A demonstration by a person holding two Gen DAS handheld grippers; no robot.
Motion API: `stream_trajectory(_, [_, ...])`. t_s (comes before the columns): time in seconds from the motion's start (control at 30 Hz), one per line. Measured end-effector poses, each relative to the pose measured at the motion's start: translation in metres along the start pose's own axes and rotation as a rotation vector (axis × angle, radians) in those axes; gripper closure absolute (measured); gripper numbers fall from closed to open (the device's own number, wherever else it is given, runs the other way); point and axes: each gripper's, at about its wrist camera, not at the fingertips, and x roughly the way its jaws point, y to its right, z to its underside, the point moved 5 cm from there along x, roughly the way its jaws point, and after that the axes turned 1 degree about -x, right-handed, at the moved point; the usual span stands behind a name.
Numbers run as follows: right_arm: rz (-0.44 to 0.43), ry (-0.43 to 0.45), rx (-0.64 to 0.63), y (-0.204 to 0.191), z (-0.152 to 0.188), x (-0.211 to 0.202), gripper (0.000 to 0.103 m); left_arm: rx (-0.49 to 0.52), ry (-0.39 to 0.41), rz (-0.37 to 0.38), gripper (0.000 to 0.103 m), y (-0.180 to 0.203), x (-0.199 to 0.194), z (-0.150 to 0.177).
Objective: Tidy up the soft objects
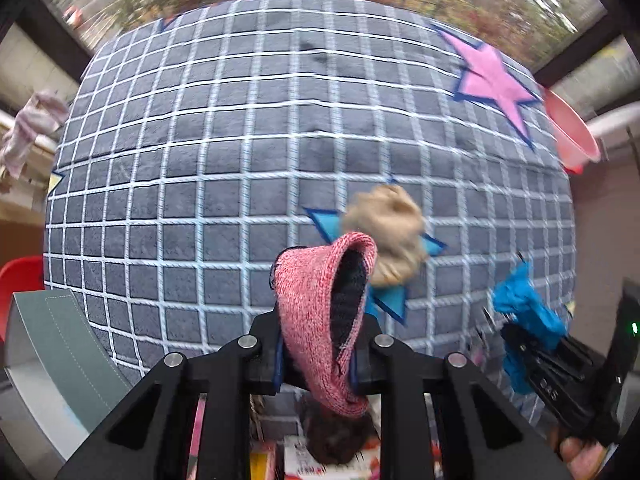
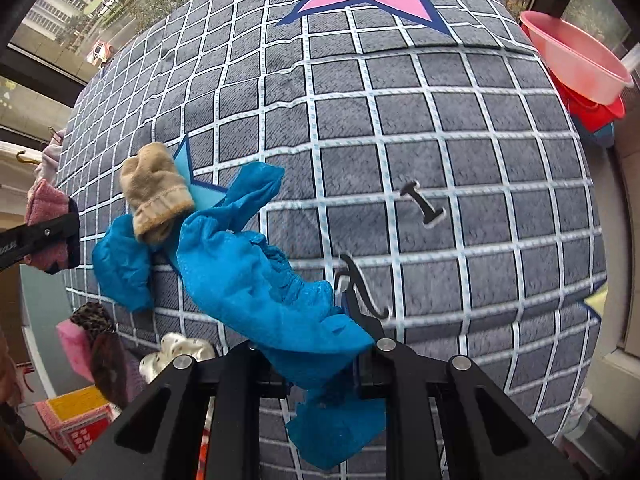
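A: Left wrist view. Left gripper [image 1: 320, 364] clamped on a pink-red knit sock [image 1: 320, 320], dark inside, cuff gaping upward. Sock hangs over the grey checked bedspread [image 1: 224, 152].

B: Landmark?

A: The blue star patch [image 1: 390, 300] on the bedspread. A tan sock [image 1: 386, 232] lies balled on it, just beyond the held sock. Right of the star, near the bedspread's right edge, the right gripper [image 1: 516, 320] carries a blue cloth [image 1: 524, 304]. Left of and beyond the star: wide bare bedspread out to its rim. A pink basin [image 1: 572, 128] sits past the far right edge.

B: Right wrist view?

A: Right gripper [image 2: 320, 376] pinched on the blue cloth [image 2: 256, 272], which trails up and left across the blue star patch [image 2: 188, 176]. One fold lies under the tan sock [image 2: 156, 192]; whether it touches I cannot tell. Left of the star, at the bedspread's [image 2: 460, 160] left edge, the left gripper [image 2: 60, 236] holds the pink-red knit sock [image 2: 46, 208]. Right of the star: open bedspread, printed black marks only, to the edge where the pink basin [image 2: 576, 68] stands.
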Motion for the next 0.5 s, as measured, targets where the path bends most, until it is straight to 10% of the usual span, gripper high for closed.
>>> stream_trajectory(0.5, [-0.019,-0.028,0.159,0.015,0.137,-0.049,0.082,0.505,-0.113,0.123,0.078,0.102,-0.049,0.176])
